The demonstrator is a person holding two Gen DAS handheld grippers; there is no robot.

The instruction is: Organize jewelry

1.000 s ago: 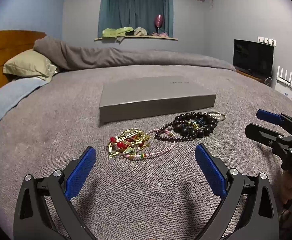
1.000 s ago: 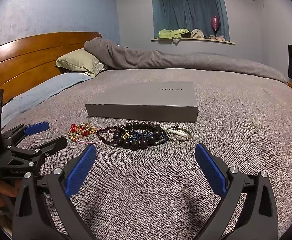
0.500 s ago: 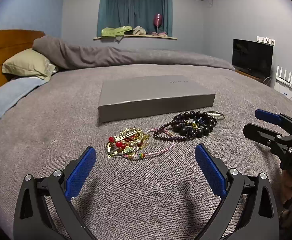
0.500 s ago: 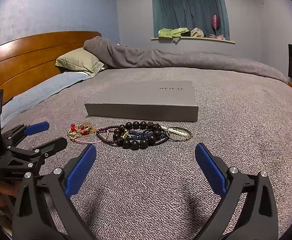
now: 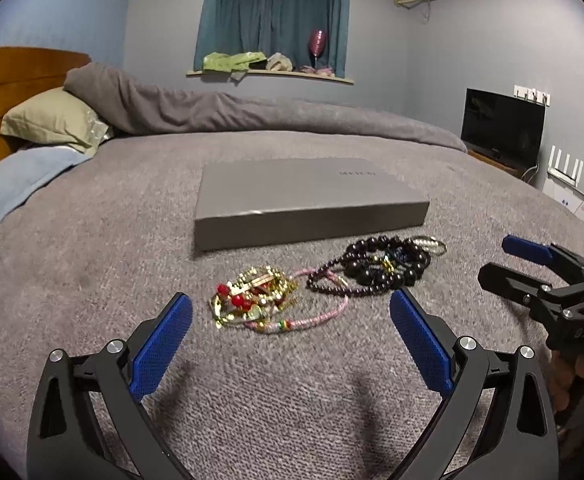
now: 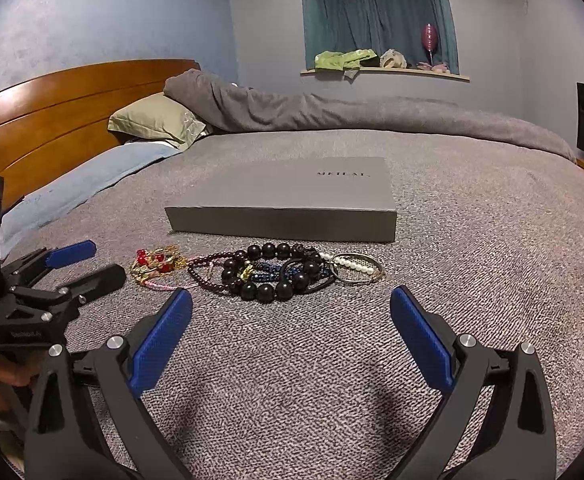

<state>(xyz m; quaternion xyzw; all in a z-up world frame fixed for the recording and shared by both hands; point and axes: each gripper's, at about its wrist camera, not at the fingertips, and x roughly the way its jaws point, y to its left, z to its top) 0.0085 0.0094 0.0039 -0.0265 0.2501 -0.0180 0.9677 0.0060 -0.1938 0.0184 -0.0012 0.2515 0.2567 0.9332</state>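
Looking along my left gripper [image 5: 290, 322], I have both blue pads spread wide and holding nothing. Straight ahead of the tips, close but not touching, lies the gold and red tangle [image 5: 252, 294], with a pink cord bracelet [image 5: 303, 318] looped under and around it. Further ahead and to the right sit the dark bead bracelets [image 5: 375, 266], and beyond them the closed grey box [image 5: 303, 200]. My worry here is snagging: pinching the gold cluster would likely drag the pink cord along, since the two overlap.

Switching to my right gripper [image 6: 290, 322], it is also wide apart and empty. The dark bead bracelets [image 6: 276, 274] lie directly ahead, touching the pearl and metal bangle [image 6: 355, 268] on their right side. Grabbing one big bead could lift the whole heap, or let round beads roll out of the pads. The soft bedspread [image 6: 471, 260] may also catch in the tips if I press low. The box lid is on, so nothing can go in yet.
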